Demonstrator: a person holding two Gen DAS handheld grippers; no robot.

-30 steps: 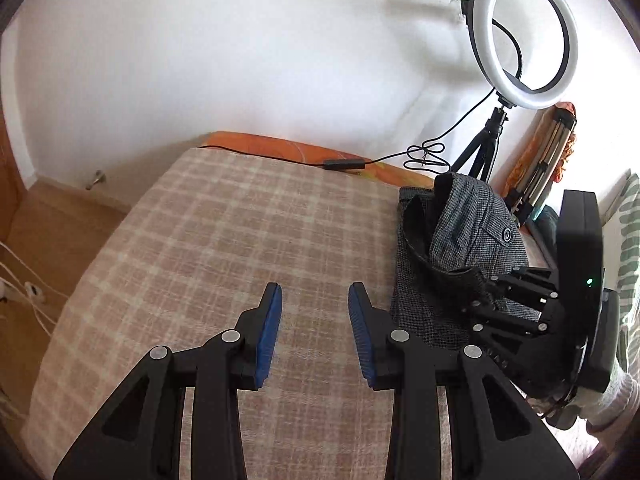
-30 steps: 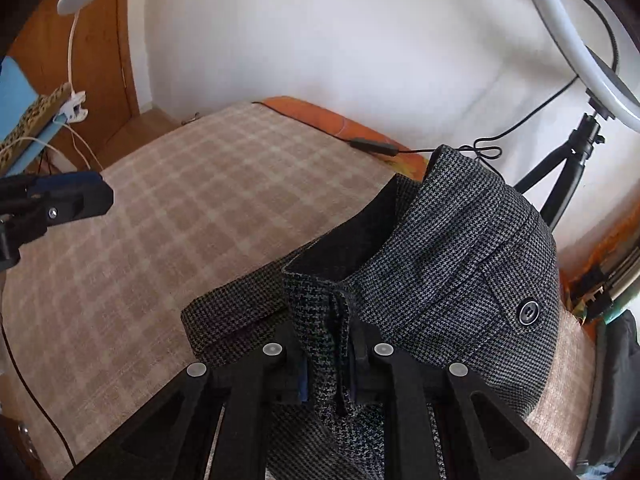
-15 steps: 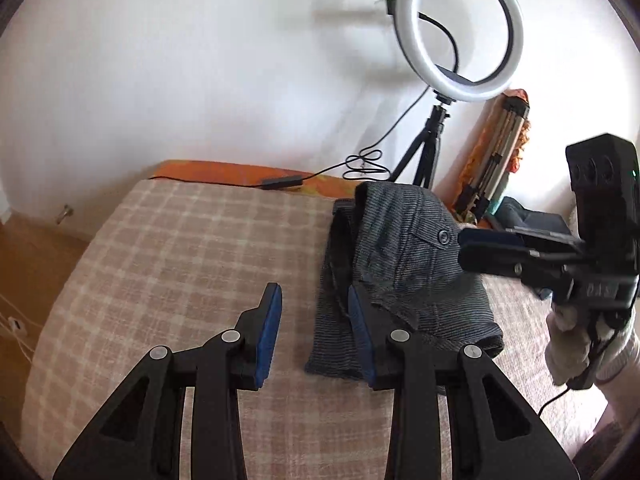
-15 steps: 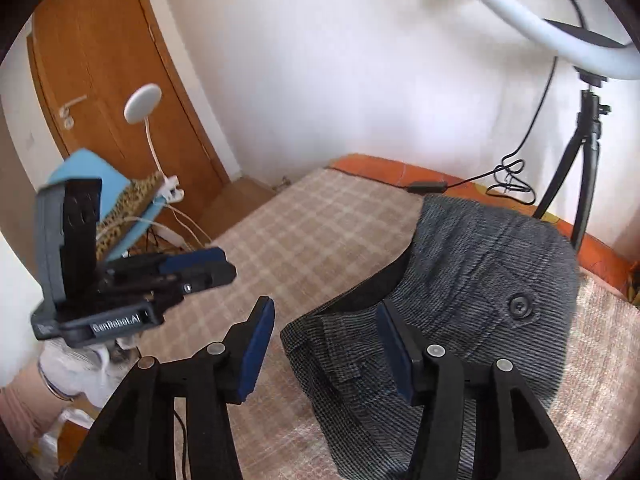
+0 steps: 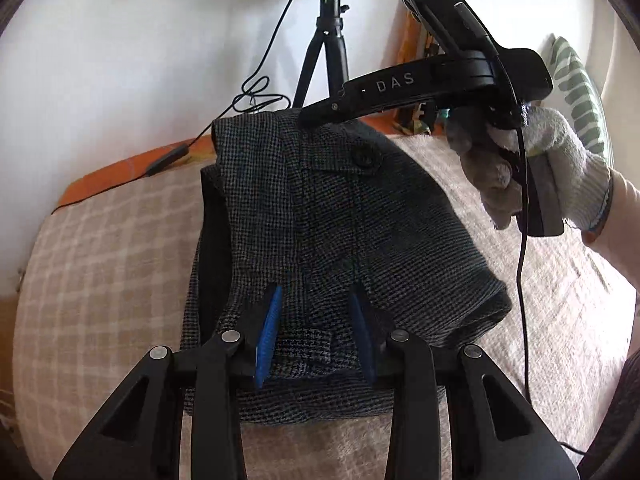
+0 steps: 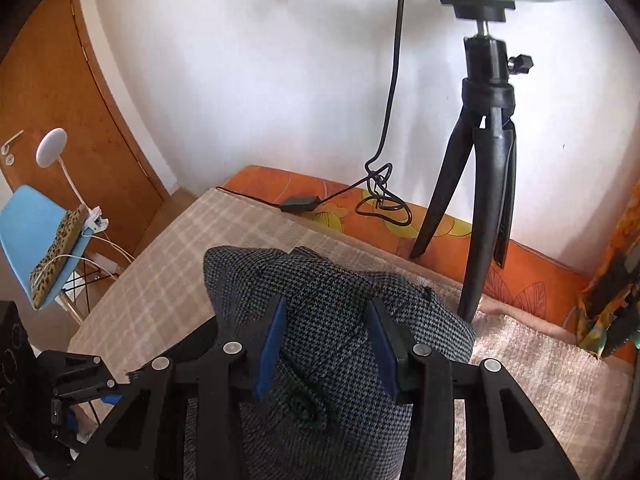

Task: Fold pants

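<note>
The dark houndstooth pants (image 5: 340,232) lie folded in a thick bundle on the checked bedspread (image 5: 104,264). My left gripper (image 5: 316,320) is open, its blue pads either side of the near edge of the bundle. My right gripper (image 6: 328,332) is open over the far end of the pants (image 6: 332,344), close to a button flap. The right gripper also shows in the left wrist view (image 5: 320,114), held by a gloved hand above the far edge. The left gripper shows at the lower left of the right wrist view (image 6: 104,386).
A ring light on a black tripod (image 6: 484,184) stands on the orange mattress edge (image 6: 520,268) by the white wall, with its cable and switch (image 6: 298,203). A blue chair (image 6: 36,236) and a wooden door (image 6: 52,116) are at left. A striped pillow (image 5: 580,92) is at right.
Both grippers have moved in over the pants. The right gripper, shut on the fabric a second ago, let go and is open over the far end. The bundle lies flatter.
</note>
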